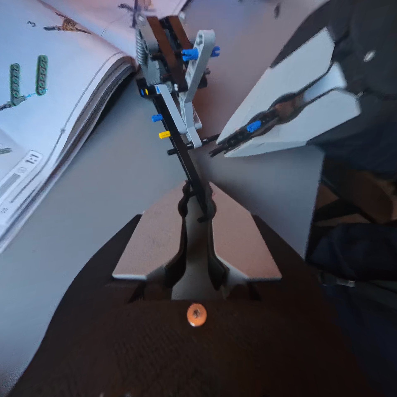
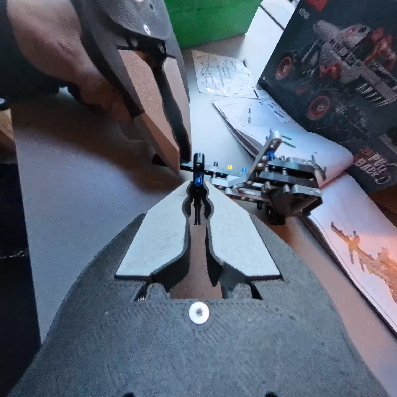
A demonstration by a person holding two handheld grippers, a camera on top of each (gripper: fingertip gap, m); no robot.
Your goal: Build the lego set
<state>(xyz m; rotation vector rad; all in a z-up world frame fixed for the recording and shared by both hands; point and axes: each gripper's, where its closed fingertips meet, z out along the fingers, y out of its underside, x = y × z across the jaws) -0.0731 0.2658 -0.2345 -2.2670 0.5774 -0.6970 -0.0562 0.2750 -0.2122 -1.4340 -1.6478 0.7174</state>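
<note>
My left gripper (image 1: 197, 190) is shut on the lower end of a long black beam of the lego assembly (image 1: 171, 71), which has grey beams, brown plates, a spring and blue and yellow pins. My right gripper (image 2: 197, 188) is shut on a small black connector with a blue pin (image 2: 198, 179), and holds it against the black beam (image 2: 217, 169) close to the left gripper's (image 2: 182, 163) hold. In the left wrist view the right gripper (image 1: 217, 148) comes in from the right, its tip beside the beam and the blue pin (image 1: 253, 125) between its fingers.
An open instruction booklet (image 1: 64, 90) lies on the grey table (image 1: 120, 193) to the left; it also shows under the assembly in the right wrist view (image 2: 300, 146). The set's dark box (image 2: 343, 86), a sheet of paper (image 2: 223, 75) and a green box (image 2: 210, 19) stand behind.
</note>
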